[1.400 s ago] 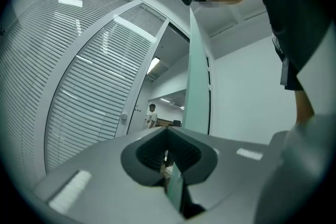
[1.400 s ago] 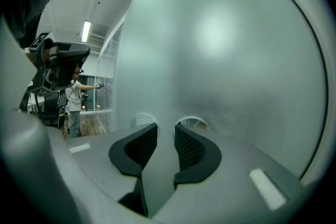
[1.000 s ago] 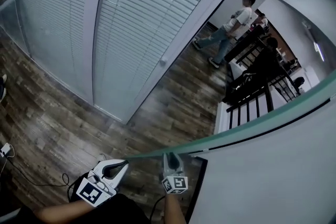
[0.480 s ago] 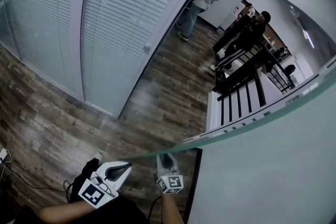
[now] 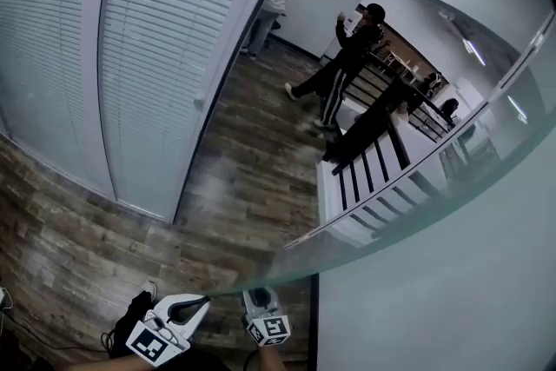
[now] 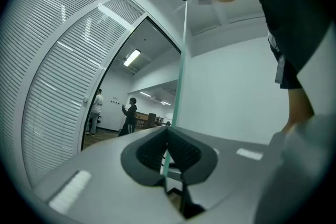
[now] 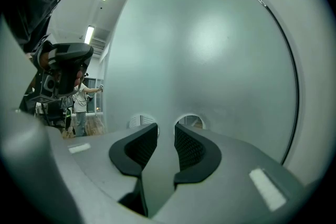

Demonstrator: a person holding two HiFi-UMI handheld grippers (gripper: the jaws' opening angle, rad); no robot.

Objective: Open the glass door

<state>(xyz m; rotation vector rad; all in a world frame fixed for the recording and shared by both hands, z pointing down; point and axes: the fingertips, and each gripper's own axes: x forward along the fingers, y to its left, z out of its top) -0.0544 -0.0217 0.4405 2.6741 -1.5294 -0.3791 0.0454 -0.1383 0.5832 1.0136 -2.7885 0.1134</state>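
Glass door (image 5: 434, 291), frosted and green along its edge, fills the space to the right of both hand-held grippers. Its free edge runs from their tips up and away to the right. Blinds (image 5: 148, 56) cover the wall ahead and to the left of the grippers, and plank floor (image 5: 252, 187) stretches ahead of them toward a slatted bench (image 5: 365, 178) and two people (image 5: 343, 65) well beyond.

The left hand-held gripper (image 5: 195, 306) has its jaws closed on the door's thin edge. In the left gripper view the edge (image 6: 182, 60) rises straight up from between the pads (image 6: 152, 149).

The right hand-held gripper (image 5: 259, 300), just beside the left one, points at the door's flat face (image 7: 210, 50). Its jaws stand narrowly apart with nothing between them. Two small round holes (image 7: 191, 120) in the glass show just past its tips. Whether the tips touch the glass cannot be told.
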